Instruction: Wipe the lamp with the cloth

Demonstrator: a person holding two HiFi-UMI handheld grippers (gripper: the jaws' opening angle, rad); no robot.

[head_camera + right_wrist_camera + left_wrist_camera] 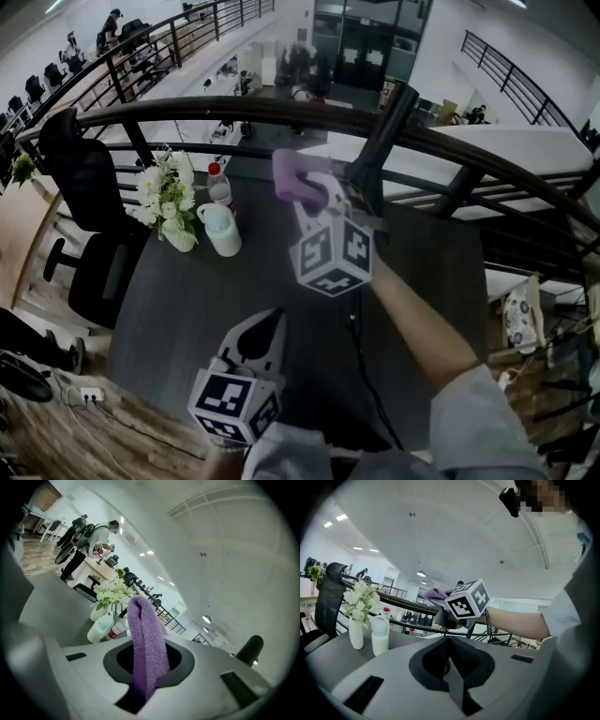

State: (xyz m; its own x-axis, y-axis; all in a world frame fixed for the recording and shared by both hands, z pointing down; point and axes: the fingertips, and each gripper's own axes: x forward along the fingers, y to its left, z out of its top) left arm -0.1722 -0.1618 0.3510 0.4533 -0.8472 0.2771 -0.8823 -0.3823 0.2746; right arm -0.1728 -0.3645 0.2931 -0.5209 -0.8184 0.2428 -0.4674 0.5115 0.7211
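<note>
Right hand-held gripper grips cloth beside lamp.

Hand-held grippers: 2, i.e. left hand-held gripper & right hand-held gripper. Marker cubes: 2, w/ 1 marker cube on the left one & 1 on the right. Cloth: 1, purple. Lamp: 1, black. Desk: 1. Containers on the desk: 3, i.e. 1 vase w/ 1 bunch of white flowers, 1 white jug, 1 red-capped bottle. Office chair: 1, black. Power strip on the floor: 1.
</note>
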